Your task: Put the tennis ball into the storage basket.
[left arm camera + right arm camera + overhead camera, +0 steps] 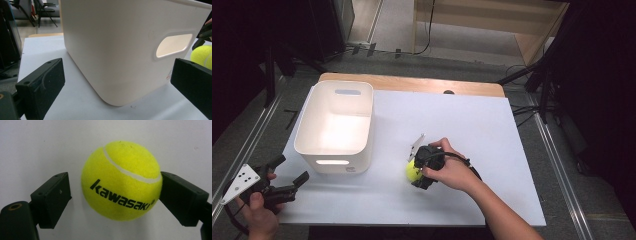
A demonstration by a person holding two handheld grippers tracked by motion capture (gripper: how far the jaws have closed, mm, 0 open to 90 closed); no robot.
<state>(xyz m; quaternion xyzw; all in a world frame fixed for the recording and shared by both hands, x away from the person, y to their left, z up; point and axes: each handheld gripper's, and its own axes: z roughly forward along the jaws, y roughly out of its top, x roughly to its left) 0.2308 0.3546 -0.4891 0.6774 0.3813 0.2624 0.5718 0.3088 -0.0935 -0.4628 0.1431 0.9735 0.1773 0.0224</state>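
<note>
Reaching down over the white tabletop (472, 150), the right gripper (113, 192) brackets a yellow tennis ball (121, 180) that lies on the sheet, right of the bin and near the tabletop's middle. In the right gripper view one jaw touches the ball's right side, while a thin gap shows between the other jaw and the ball's left side, so the gripper is partly closed around the ball without a full pinch. Black lettering on the ball reads "kawasaki", running under a curved white seam. In the high view the ball (413, 170) peeks out beside the person's right hand (452, 172).

A white bin (334, 125) with handle slots stands at the left part of the tabletop. The left gripper (287, 182) rests at the near left corner, jaws wide apart and holding nothing, pointed at the bin's near wall (120, 50). A small red mark low on that wall is too blurred to read.
</note>
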